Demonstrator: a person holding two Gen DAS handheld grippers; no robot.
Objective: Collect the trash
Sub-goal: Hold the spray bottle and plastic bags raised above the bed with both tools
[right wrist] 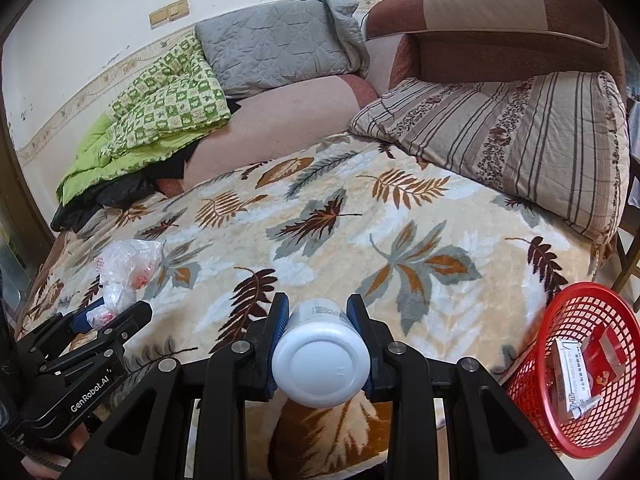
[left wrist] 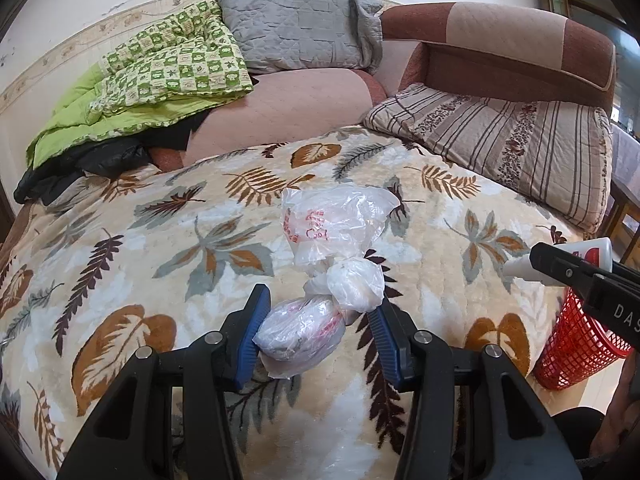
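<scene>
Cartons inside red basket show only beside bottle-gripping right tongs; left tongs gape around bag.

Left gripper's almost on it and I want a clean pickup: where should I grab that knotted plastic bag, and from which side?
Grip the plastic bag at its full, rounded near end, probably safest. That lump already sits between the open pads of the left gripper, so come straight along the leaf-print blanket from the near edge and close. The far end is loose, empty film beyond the knot and would likely slip or trail.
</scene>
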